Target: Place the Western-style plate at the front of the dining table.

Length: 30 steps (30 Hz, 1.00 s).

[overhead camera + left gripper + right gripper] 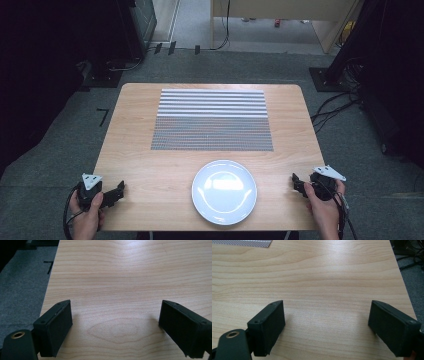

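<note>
Both grippers parked at the near corners of the light wooden worktop (150, 170), left gripper (119, 189) and right gripper (295, 181) flanking the round white ceramic plate (224, 191), fingers spread wide and empty, likely staged to move it onto the striped grey woven placemat (212, 120) just beyond.

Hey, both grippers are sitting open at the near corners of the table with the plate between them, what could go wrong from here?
The white plate lies close to the near edge of the table; a push from the left gripper or right gripper might slide it off. Its glossy rim may slip between the jaws. The striped placemat lies flat and thin, so it may bunch up if the plate is dragged onto it.
</note>
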Motion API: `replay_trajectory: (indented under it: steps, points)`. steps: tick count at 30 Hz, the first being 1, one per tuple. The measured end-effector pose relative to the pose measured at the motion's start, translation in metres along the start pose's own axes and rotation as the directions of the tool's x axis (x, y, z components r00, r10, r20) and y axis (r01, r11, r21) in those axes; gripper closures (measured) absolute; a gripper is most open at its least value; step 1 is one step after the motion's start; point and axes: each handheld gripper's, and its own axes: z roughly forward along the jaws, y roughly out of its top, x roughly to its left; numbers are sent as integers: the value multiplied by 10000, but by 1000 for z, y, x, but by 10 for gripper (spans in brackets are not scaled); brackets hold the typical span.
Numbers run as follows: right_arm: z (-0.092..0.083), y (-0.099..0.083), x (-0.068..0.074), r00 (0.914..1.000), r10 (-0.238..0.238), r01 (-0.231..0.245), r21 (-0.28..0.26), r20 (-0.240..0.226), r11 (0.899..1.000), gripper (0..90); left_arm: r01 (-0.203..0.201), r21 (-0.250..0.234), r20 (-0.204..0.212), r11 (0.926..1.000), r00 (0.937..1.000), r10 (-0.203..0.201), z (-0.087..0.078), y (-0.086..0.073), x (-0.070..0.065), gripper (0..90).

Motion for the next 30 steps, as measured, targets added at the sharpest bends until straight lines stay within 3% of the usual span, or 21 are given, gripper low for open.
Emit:
replay_trajectory:
  steps: [9,19,30]
  points:
    - [-1,-1,0,9999,120,-120,-47,17,9999,144,-20,172,-116,9998,9999,22,-2,1,-2,125]
    - [-9,2,4,9994,304,-309,-344,-156,9989,153,-26,-188,88,9998,10000,27,-7,5,-13,126]
    - [-14,4,14,9994,95,-114,-553,-345,9984,160,-261,-321,295,9991,9992,271,-9,7,-27,126]
